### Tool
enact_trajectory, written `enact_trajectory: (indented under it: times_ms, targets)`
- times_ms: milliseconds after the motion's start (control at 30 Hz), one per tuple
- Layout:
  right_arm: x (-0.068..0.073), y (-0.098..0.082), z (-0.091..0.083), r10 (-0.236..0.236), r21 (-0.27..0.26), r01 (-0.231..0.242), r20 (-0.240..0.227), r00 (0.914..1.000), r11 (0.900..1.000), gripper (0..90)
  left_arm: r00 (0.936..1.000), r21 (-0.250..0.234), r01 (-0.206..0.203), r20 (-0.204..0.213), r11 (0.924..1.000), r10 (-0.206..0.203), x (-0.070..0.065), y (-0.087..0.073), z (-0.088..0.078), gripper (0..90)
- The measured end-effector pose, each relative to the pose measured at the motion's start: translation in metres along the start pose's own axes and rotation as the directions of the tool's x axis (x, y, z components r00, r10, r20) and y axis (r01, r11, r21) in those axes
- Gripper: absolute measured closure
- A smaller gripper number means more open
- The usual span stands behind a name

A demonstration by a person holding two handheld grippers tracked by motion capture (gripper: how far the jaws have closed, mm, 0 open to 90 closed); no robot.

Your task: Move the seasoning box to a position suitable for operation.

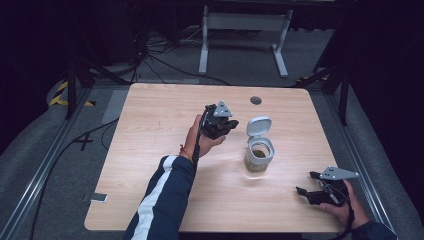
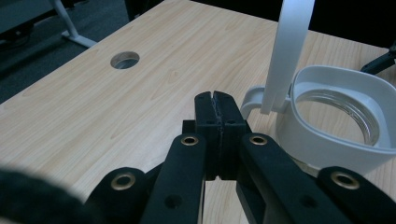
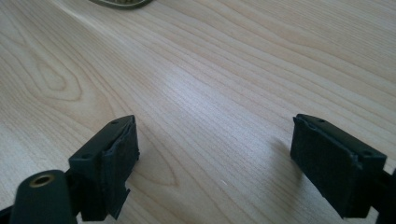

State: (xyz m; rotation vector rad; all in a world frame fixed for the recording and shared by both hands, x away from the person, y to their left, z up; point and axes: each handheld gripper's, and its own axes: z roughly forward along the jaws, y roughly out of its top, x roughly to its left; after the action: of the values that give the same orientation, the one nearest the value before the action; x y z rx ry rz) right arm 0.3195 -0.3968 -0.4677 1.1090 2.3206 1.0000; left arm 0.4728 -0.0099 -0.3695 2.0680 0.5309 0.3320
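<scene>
Sitting in the middle of the table [image 1: 150, 130], the jar [image 1: 259, 159] has its lid [image 1: 258, 126] flipped up. The left gripper [image 1: 226, 123] hovers beside it, jaws together. The right gripper [image 1: 306, 183] rests nearby, jaws apart, maybe waiting.

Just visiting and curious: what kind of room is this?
Probably a recording lab or studio: a lone wooden table ringed by dark drapes, cables strewn on the grey floor, and metal rails alongside.

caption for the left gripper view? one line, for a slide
Left gripper, fingers shut on nothing, beside the open jar with its lid flipped up, on the wooden table.
</scene>
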Motion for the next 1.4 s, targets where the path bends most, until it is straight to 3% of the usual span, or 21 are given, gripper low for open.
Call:
enact_trajectory:
  times_ms: [133, 567, 1033, 1400]
  targets:
    - [0.0, 0.0, 0.0, 0.0, 0.0, 0.0, -0.001, 1.0, 1.0, 15.4, 0.9999, -0.007, 0.012, -0.004, 0.9999, -0.012, 0.0, 0.003, 0.004, 90.0]
    - [0.0, 0.0, 0.0, -0.006, 0.002, 0.006, 0.0, 1.0, 1.0, 15.4, 1.0, 0.0, -0.005, -0.004, 1.0, 0.005, -0.005, 0.012, 0.017, 90.0]
    - [0.0, 0.0, 0.0, -0.007, 0.001, 0.007, -0.001, 1.0, 1.0, 15.4, 0.9995, 0.001, -0.033, 0.005, 0.9995, 0.033, -0.01, 0.017, 0.02, 90.0]
    - [-0.001, 0.0, 0.0, -0.009, 0.0, 0.009, 0.0, 1.0, 1.0, 15.4, 0.9989, -0.029, -0.038, 0.028, 0.9989, 0.039, -0.019, 0.019, 0.017, 90.0]
